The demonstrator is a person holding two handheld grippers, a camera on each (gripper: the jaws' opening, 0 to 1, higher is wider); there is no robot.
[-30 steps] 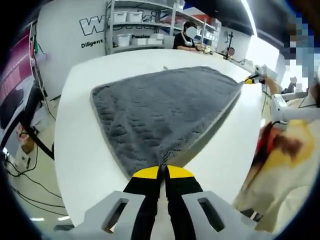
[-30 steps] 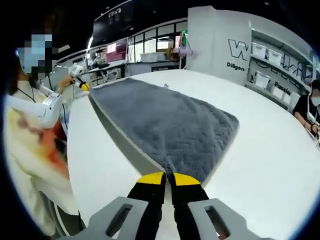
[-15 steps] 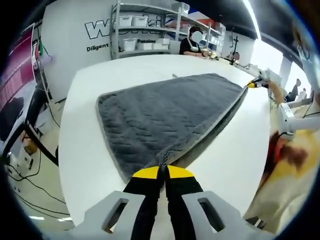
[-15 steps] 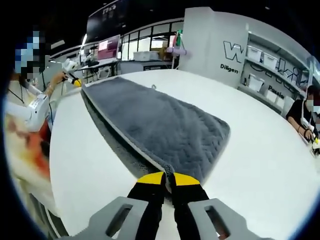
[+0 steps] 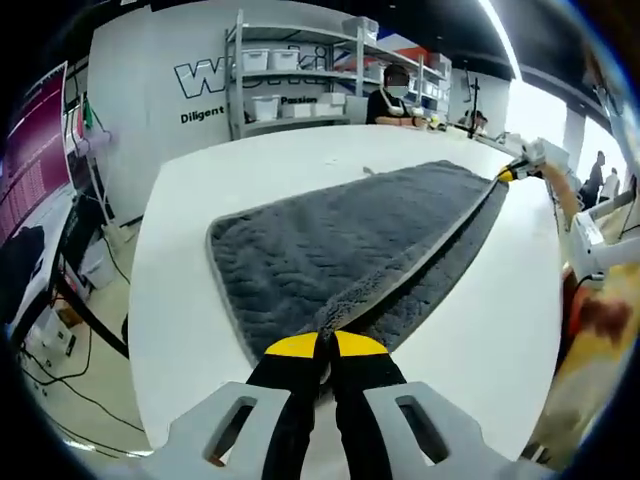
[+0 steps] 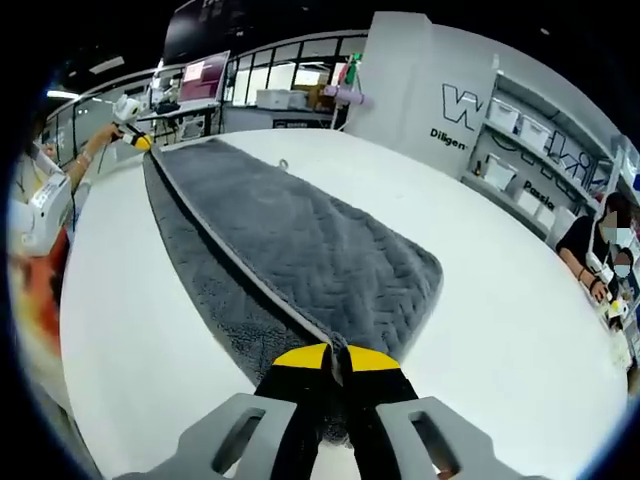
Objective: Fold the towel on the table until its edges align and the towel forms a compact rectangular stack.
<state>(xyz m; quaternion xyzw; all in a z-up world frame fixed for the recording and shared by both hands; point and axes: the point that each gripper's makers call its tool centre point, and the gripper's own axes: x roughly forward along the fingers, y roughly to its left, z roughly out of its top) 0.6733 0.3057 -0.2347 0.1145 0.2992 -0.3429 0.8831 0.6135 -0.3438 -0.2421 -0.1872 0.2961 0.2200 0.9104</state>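
Both grippers clamp towel (image 5: pixel 330 250) corners, left gripper (image 5: pixel 319 347), right gripper (image 6: pixel 336 358); you risk skewed fold near table (image 5: pixel 180 300) edge if tension drops

The white wall (image 5: pixel 160 60) reads "Diligent", with larger letters above cut off.

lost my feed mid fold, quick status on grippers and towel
Left gripper shut on towel corner, right gripper shut on the other corner. Towel edge lifted taut between them, lower layer showing underneath, fold not finished. Nothing on white table in the way.
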